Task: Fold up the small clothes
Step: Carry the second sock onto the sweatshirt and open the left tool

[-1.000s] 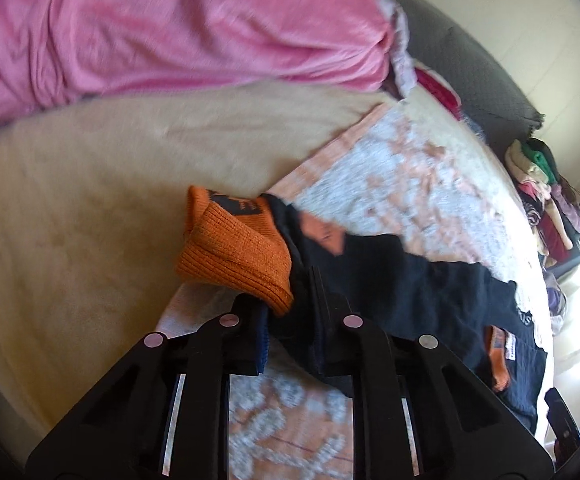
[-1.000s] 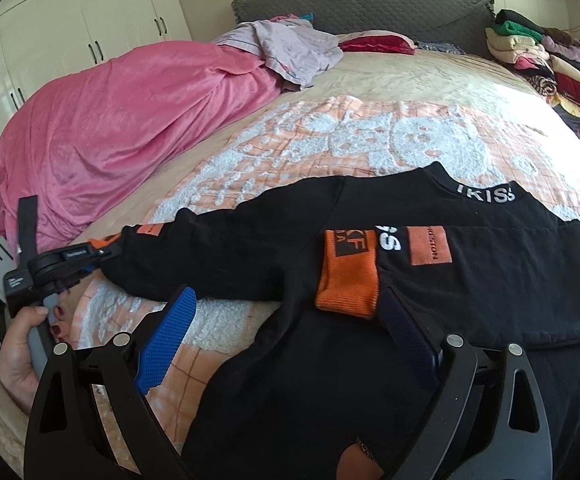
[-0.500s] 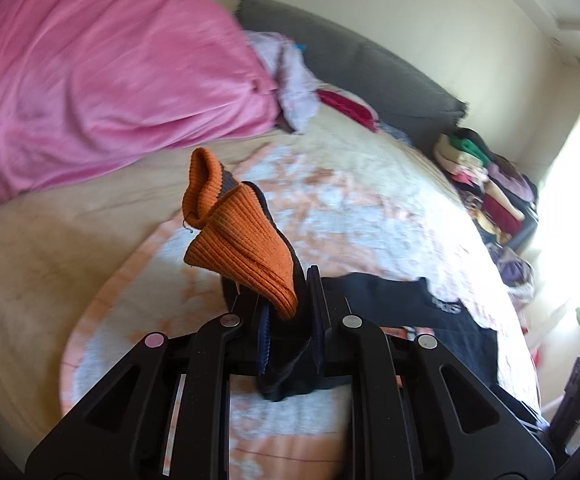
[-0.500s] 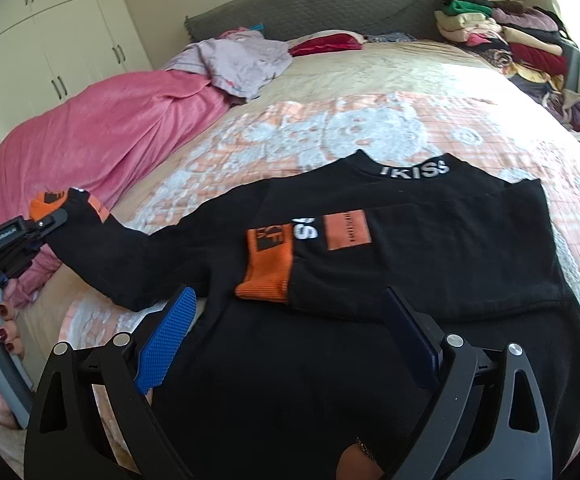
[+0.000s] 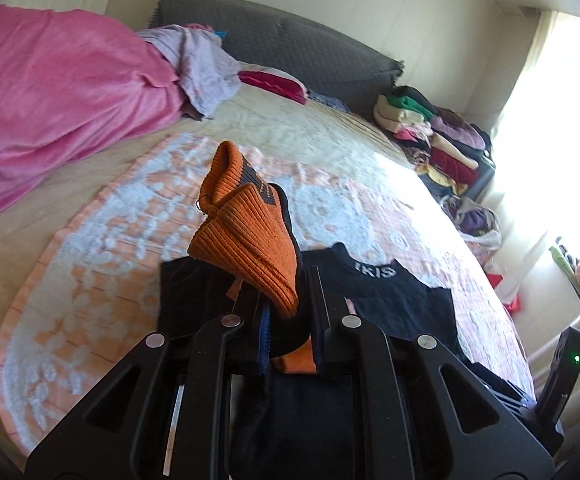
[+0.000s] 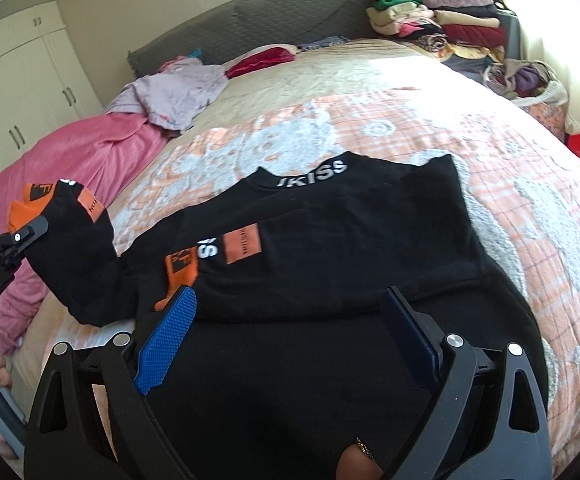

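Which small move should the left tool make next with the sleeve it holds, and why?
Probably carry the orange cuff across and lay it on the black sweater's chest. The left tool is shut on that sleeve, lifted off the bed, while the other sleeve already lies folded across the chest.

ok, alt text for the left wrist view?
The left hand-held gripper is shut on the orange cuff of a black sweater, lifted above a patterned bedspread. Behind: pink blanket, grey headboard.
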